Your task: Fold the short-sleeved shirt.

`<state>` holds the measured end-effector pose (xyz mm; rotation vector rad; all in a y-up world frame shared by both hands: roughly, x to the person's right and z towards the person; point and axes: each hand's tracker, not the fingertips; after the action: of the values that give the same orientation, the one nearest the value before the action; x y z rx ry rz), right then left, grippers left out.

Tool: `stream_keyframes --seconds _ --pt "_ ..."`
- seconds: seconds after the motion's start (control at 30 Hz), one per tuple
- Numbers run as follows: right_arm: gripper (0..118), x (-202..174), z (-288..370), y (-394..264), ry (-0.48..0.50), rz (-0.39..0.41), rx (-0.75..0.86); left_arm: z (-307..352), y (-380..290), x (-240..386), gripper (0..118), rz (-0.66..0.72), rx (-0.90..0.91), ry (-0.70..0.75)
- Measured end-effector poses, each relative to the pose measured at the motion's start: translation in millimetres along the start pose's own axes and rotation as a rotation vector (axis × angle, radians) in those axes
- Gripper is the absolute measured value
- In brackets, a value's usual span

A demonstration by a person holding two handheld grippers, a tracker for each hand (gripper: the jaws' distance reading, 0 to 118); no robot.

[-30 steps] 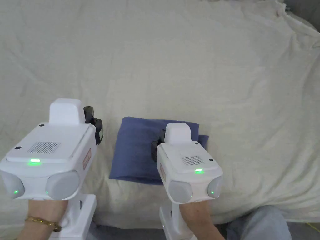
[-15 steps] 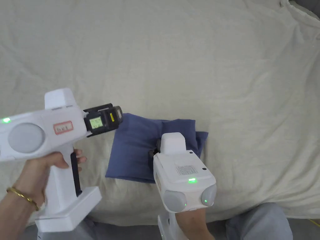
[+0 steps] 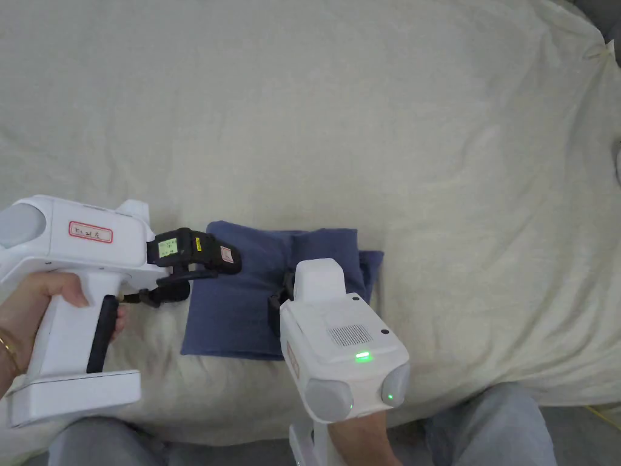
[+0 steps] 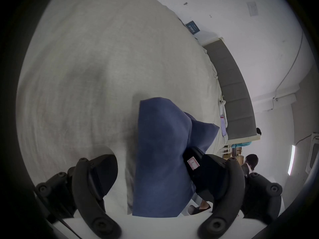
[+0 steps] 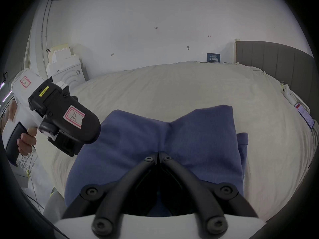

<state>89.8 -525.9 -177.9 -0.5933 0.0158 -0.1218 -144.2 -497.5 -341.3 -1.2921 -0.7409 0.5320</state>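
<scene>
The short-sleeved shirt [image 3: 255,294] is blue and lies folded into a small square on the cream bed sheet [image 3: 376,121], close to the near edge of the bed. One more layer of blue cloth sticks out on its right side.

The right gripper [image 3: 280,298] points straight ahead, away from the person, and its tip rests on top of the shirt. In the right gripper view its two jaws are pressed together at the tips (no gap between them), and they sit right on the blue cloth [image 5: 172,139]. If any cloth is pinched between them cannot be told.

The left gripper [image 3: 200,272] is turned sideways, pointing to the right, at the left edge of the shirt. The left hand [image 3: 36,303] holds its white handle from behind. In the left gripper view its jaws stand wide apart, with the shirt [image 4: 162,156] showing between them; they do not press on it.

The left gripper view also shows a grey headboard [image 4: 234,91] and a person [image 4: 250,161] far off. The right gripper view shows a white wall [image 5: 155,18] and the left gripper [image 5: 69,135] with a red-edged sticker; its writing is too small to make out.
</scene>
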Motion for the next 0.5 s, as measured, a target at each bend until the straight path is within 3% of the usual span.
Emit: stream_keyframes --seconds 0.1,0.2,0.27,0.4,0.5 --pt "0 0 0 -1 0.003 0.003 0.004 -6 3 5 56 -0.004 -0.046 -0.007" --pt "0 2 0 0 0.007 -0.019 0.000 -18 0 12 45 -0.026 -0.074 0.066" --pt "0 4 0 -1 0.012 -0.025 -0.002 -15 1 13 20 -0.023 -0.064 0.038" --pt "0 9 -1 5 0.028 -0.055 -0.024 -12 -5 24 18 -0.011 -0.044 0.016" --pt "0 12 1 18 0.058 -0.045 -0.060 -8 -6 41 16 -0.031 -0.043 0.135"
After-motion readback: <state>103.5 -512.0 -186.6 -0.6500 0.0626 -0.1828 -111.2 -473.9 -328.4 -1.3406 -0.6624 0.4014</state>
